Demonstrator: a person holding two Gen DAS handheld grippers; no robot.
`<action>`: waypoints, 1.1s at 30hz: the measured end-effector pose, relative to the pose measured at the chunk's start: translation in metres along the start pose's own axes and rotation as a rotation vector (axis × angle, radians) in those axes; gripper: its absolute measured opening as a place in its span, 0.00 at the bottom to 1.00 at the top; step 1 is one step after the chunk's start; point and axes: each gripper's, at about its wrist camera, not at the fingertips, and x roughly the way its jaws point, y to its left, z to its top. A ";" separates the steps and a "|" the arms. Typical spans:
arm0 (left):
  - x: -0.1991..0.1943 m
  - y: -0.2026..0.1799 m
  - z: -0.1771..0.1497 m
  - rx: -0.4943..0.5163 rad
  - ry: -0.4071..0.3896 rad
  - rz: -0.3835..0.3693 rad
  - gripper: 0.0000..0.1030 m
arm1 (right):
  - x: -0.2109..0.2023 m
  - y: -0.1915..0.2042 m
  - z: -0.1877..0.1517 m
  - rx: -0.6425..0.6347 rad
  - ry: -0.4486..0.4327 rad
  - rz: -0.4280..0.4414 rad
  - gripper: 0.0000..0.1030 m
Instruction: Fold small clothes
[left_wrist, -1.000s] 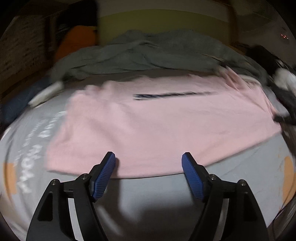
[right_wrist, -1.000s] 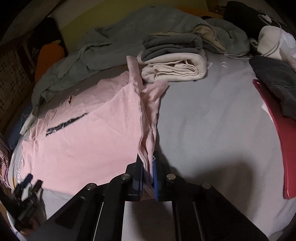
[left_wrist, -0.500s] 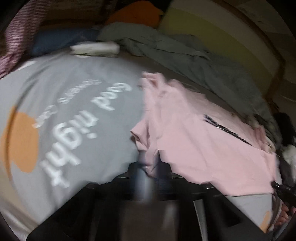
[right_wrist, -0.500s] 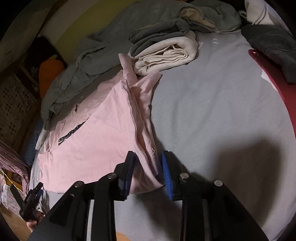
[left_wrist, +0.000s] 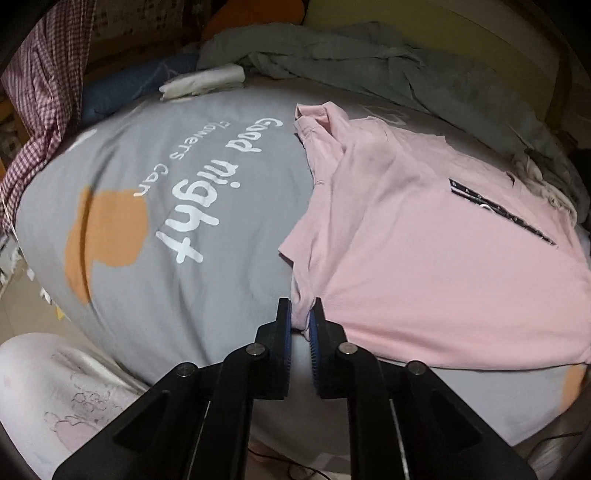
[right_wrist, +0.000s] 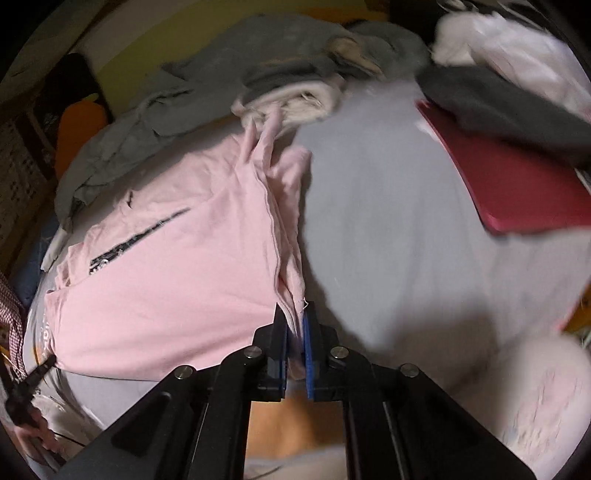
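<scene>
Two tools hold the pink shirt (left_wrist: 424, 258) by its near hem. Our left tool (left_wrist: 300, 317) pinches the lower left corner, though its jaws are easing apart a little. Our right tool (right_wrist: 294, 325) is closed on the lower right corner. From both tools the shirt lies away toward the upper part of the frame on the grey bed (left_wrist: 184, 295), its collar far, so we judge the fold goes upward.
</scene>
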 end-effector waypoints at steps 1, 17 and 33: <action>-0.001 -0.001 0.002 0.000 -0.005 -0.001 0.12 | 0.002 0.000 -0.001 -0.005 -0.010 -0.024 0.07; 0.027 0.028 0.142 -0.081 -0.062 -0.112 0.44 | -0.041 0.054 0.091 -0.145 -0.267 -0.054 0.39; 0.081 0.056 0.148 -0.237 0.056 -0.272 0.08 | 0.068 0.149 0.076 -0.301 -0.030 0.109 0.41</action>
